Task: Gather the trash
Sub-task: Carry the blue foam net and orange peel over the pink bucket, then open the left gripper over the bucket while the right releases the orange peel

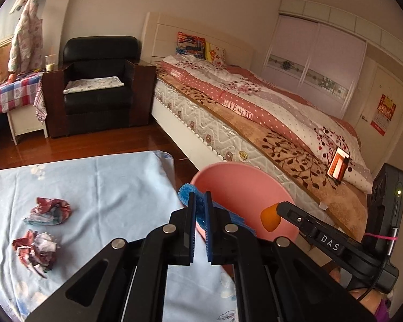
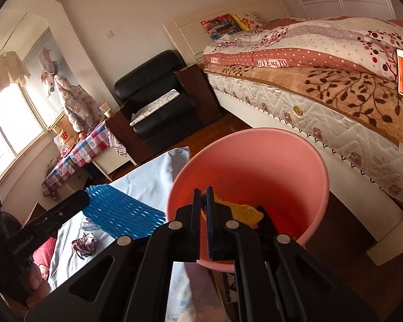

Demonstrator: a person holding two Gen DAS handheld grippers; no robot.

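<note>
My left gripper (image 1: 200, 200) is shut on a blue foam net sleeve (image 1: 186, 191), held beside the rim of the pink bin (image 1: 236, 185); the sleeve also shows in the right wrist view (image 2: 121, 212). My right gripper (image 2: 203, 197) is shut on an orange peel (image 2: 241, 210) over the pink bin's (image 2: 255, 155) mouth; the peel also shows in the left wrist view (image 1: 270, 218). Two crumpled paper balls (image 1: 49, 210) (image 1: 36, 251) lie on the light blue cloth (image 1: 107, 187). One shows in the right wrist view (image 2: 84, 242).
A bed (image 1: 255, 107) runs along the right, with a phone (image 1: 338, 165) on it. A black armchair (image 1: 99, 80) stands at the back. A side table with a checked cloth (image 1: 10, 94) is at far left. Wooden floor (image 1: 94, 145) lies between.
</note>
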